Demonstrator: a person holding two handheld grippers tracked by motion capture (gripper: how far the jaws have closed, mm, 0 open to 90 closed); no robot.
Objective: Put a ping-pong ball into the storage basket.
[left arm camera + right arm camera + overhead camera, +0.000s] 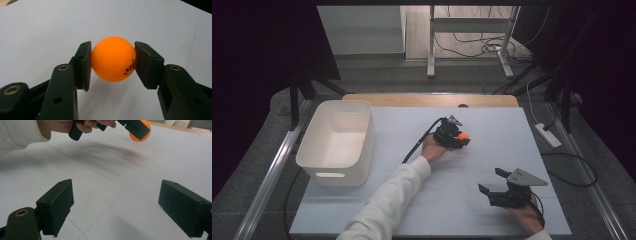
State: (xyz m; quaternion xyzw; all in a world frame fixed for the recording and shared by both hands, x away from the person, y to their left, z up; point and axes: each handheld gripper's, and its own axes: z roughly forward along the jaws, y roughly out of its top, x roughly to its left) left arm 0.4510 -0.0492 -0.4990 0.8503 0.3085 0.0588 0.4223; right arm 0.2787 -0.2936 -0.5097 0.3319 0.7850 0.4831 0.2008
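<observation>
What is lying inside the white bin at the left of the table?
The white bin shows bare inner walls and floor; its near wall hides the floor strip just behind it. The orange ball is in the left gripper.

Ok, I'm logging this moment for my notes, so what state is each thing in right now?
Orange ball: clamped between the pads, lifted off the table.
Left hand-held gripper: shut on the ball.
Right hand-held gripper: open, nothing between its jaws, low over the table.
White bin: upright, looks empty.
</observation>
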